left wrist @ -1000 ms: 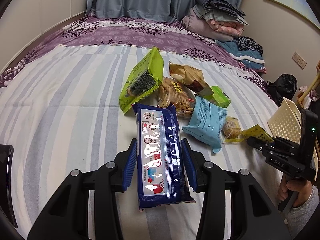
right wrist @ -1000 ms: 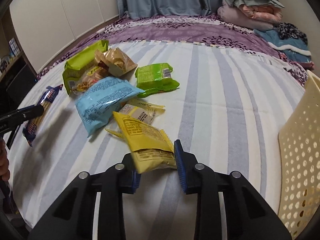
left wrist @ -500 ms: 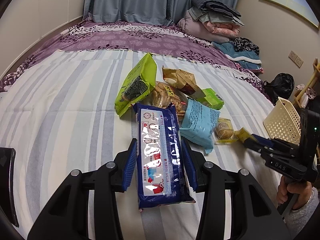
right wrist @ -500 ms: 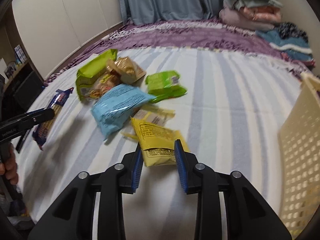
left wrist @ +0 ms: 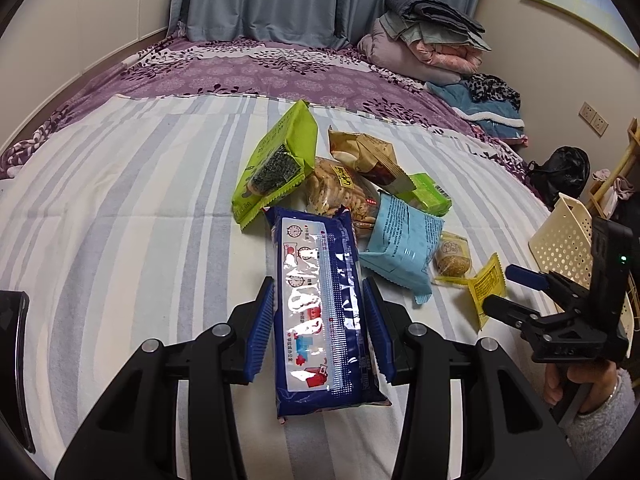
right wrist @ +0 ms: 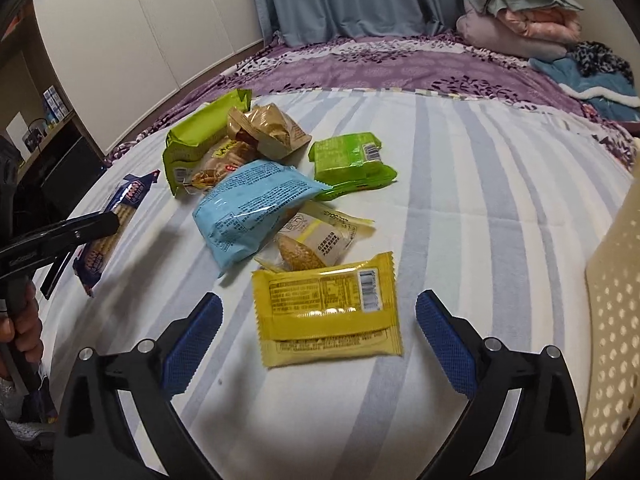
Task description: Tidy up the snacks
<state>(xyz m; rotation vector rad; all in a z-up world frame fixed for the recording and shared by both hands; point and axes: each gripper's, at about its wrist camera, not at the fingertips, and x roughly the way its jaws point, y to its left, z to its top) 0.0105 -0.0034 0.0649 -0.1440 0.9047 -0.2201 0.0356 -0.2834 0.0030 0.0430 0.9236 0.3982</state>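
My left gripper [left wrist: 318,286] is shut on a long dark-blue cracker packet [left wrist: 320,312], its pads pressing both long sides just above the striped bed [left wrist: 120,220]. The right gripper [right wrist: 319,299] has its jaws opening wide. A yellow snack packet [right wrist: 326,312] lies flat on the sheet between them, touched by neither pad. In the left wrist view the right gripper [left wrist: 516,288] sits at the right by that yellow packet [left wrist: 486,284]. The right wrist view shows the left gripper's finger [right wrist: 88,226] over the blue packet [right wrist: 120,208].
A pile of snacks lies mid-bed: a green seaweed bag [left wrist: 276,168], a light-blue bag [left wrist: 400,240], a brown bag [left wrist: 364,152], a small green pack [right wrist: 348,156]. A cream perforated basket [right wrist: 616,320] stands at the right edge. Folded bedding [left wrist: 428,40] is stacked at the far end.
The right gripper's jaws have opened wide and let go of the yellow packet, which now lies flat on the bed. The left gripper still holds the blue packet in place.
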